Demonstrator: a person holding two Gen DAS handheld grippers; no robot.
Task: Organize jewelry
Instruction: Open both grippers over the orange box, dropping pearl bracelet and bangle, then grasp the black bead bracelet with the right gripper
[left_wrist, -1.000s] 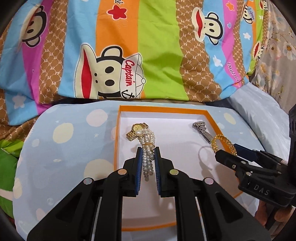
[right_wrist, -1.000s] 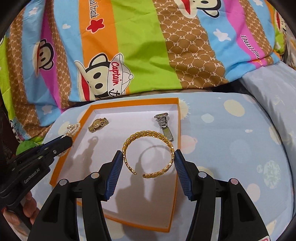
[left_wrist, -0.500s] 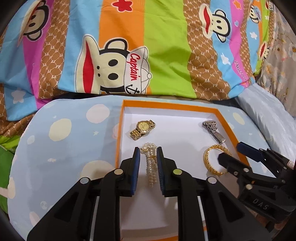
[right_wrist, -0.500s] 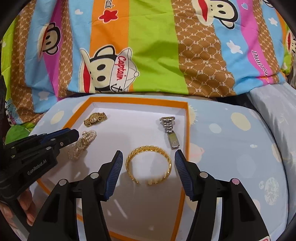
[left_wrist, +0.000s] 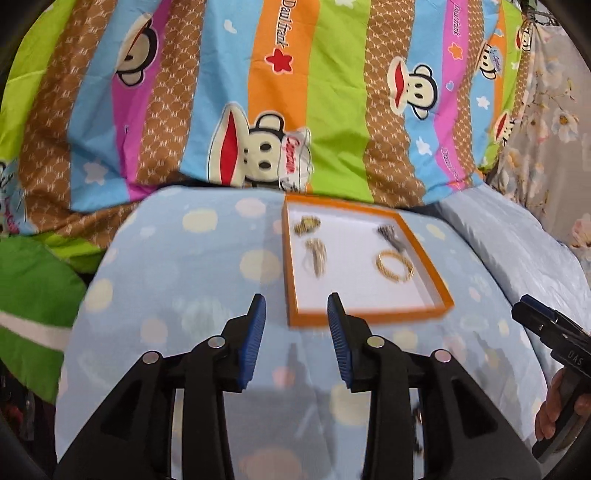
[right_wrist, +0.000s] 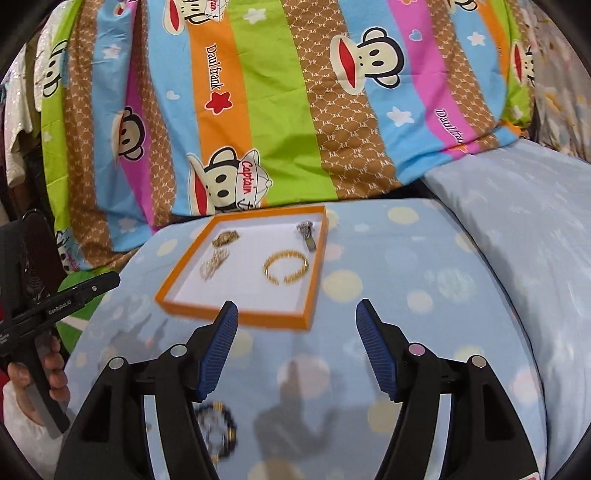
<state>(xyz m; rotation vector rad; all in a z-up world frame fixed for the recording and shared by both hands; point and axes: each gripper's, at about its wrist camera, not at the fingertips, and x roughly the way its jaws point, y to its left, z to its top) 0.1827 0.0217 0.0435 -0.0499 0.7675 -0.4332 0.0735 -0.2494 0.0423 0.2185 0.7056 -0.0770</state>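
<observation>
the left tongs (left_wrist: 296, 332) stand partly open with nothing between the blue pads; their jaws have just been opening. the right tongs (right_wrist: 296, 334) are spread wider, also empty, and have just been opening further too. both point down at a light blue spotted cushion (right_wrist: 388, 295), clear of the jewelry.

ahead of both tongs lies a shallow orange-rimmed tray (right_wrist: 236, 317) with a white floor, resting on the cushion. seen from the right tongs, four pieces sit in it, apart from one another: a gold watch (right_wrist: 225, 238) at the far left, a pearl bracelet (right_wrist: 213, 266) just nearer than it, a silver watch (right_wrist: 307, 234) at the far right, and an open gold bangle (right_wrist: 286, 266) nearer than that.

close under the right tongs, near the base of their left finger, a dark-and-gold beaded bracelet (right_wrist: 218, 430) lies blurred on the cushion, outside the tray. a bright striped quilt with cartoon monkeys (left_wrist: 258, 110) rises beyond the tray.
</observation>
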